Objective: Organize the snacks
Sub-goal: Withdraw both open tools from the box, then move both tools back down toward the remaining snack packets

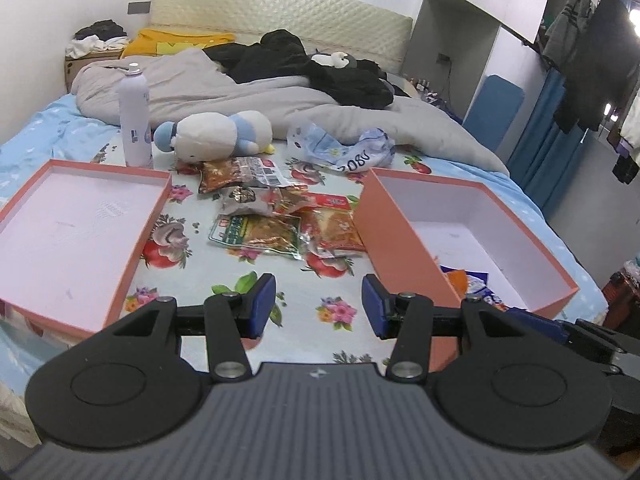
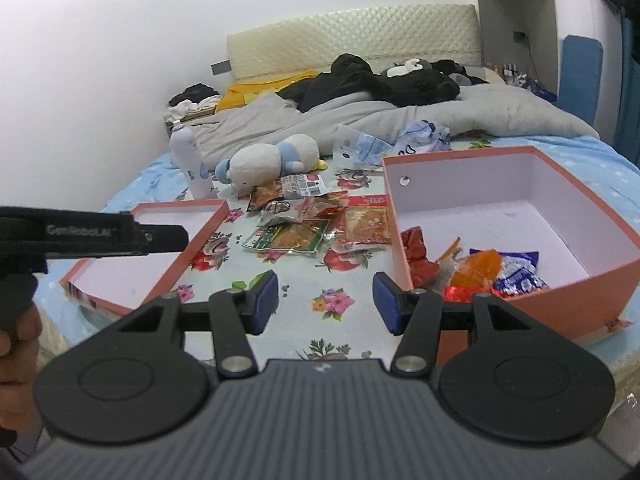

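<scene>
Left hand-held gripper (image 1: 319, 306) and right hand-held gripper (image 2: 325, 302) hover over the bed (image 1: 304, 300) — jaws apart, empty — with snack packets (image 1: 280, 216) between shallow lid (image 1: 132, 216) and deep box (image 2: 600, 236).

Place: lived-in home bedroom.
Bed: floral sheet (image 1: 312, 292), padded cream headboard (image 1: 280, 12) against a white wall.
Bedding: rumpled grey duvet (image 1: 240, 92), dark clothes (image 1: 312, 68) heaped on top.
Soft toy: white and blue plush (image 1: 216, 132) lying on the sheet.
Storage: grey wardrobe (image 1: 472, 40) beside the bed.
Laundry: garments on hangers (image 1: 592, 64) along a rail at the right.
</scene>
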A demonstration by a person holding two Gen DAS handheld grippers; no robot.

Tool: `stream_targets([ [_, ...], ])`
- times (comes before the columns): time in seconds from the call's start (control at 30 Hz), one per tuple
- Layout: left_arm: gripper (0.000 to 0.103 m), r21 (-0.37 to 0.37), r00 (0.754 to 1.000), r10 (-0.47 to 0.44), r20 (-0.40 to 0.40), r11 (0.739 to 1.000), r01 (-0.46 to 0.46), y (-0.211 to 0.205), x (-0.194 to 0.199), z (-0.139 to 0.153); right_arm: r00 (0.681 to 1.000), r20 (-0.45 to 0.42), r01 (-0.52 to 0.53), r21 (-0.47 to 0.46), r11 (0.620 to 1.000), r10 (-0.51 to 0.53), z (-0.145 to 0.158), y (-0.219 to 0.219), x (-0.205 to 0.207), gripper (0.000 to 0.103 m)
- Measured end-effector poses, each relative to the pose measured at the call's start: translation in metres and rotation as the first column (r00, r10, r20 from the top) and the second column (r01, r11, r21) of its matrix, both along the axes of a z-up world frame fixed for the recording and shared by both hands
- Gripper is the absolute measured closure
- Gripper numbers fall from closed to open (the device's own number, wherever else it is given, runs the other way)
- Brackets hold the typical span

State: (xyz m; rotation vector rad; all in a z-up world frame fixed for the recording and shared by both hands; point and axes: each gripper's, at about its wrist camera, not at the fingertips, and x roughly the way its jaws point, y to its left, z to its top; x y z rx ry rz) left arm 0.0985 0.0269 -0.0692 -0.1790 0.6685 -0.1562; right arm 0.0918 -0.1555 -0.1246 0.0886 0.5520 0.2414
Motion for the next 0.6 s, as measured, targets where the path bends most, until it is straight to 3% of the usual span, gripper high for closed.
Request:
stream_targets([
  [0.3,0.049,0.001,1.0,-0.01,-0.023,1.0,0.01,0.015,0.063,-0.029,0.998,0.002,-0.069,0.02,0.997,0.069,-0.013,0.032,0.043,0.047],
  [0.4,0.049,0.011,0.999,0.0,-0.037,1.0,0.0,0.019,0.089,-0.047,0.997,0.025,-0.078,0.021,0.997,0.077,-0.018,0.043,0.061,0.034],
  [0.6,0.045,-0.053,0.992,0.057,-0.108,0.997,-0.064,0.04,0.148,-0.088,0.995,0.034,-0.093,-0.056,0.994,0.095,-0.037,0.065,0.1,0.034],
])
